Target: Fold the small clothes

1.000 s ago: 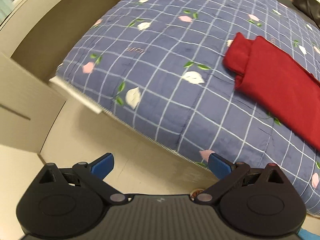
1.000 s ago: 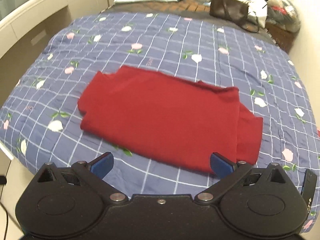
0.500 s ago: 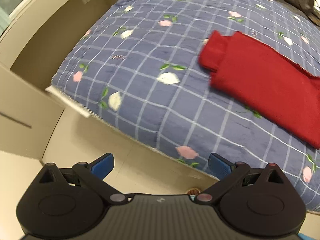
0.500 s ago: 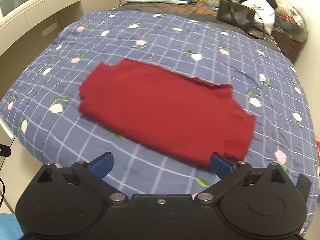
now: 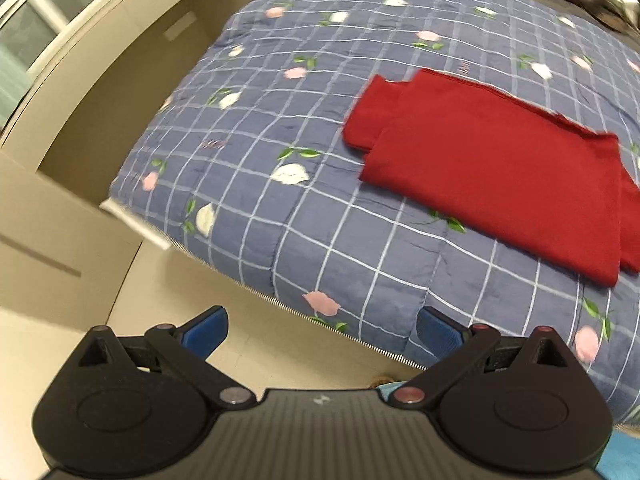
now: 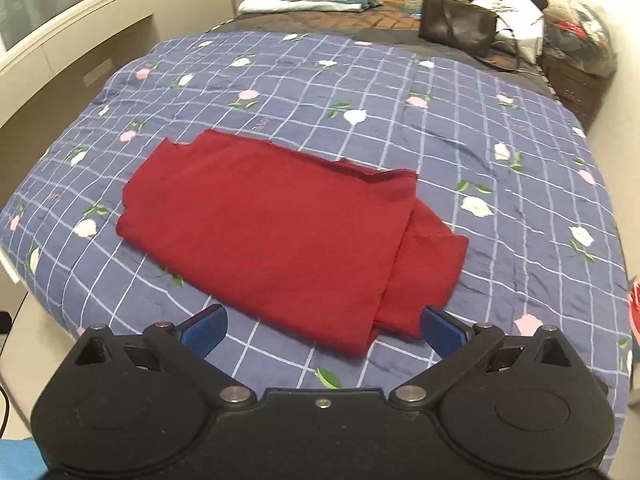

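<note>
Folded red garment (image 6: 276, 232) is lying limp on quilt (image 6: 440, 128) (soft, light); left gripper (image 5: 322, 330) and right gripper (image 6: 323, 328) are gaping wide, empty; likely best pinched at corners.

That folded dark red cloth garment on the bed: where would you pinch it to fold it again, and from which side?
Probably at the near right corner of the folded dark red cloth garment, where its layers stack into a thick rounded edge facing the right gripper. Come in low from the bed's near edge with the open jaws, sliding one under all layers; the flat top offers nothing to pinch.
</note>
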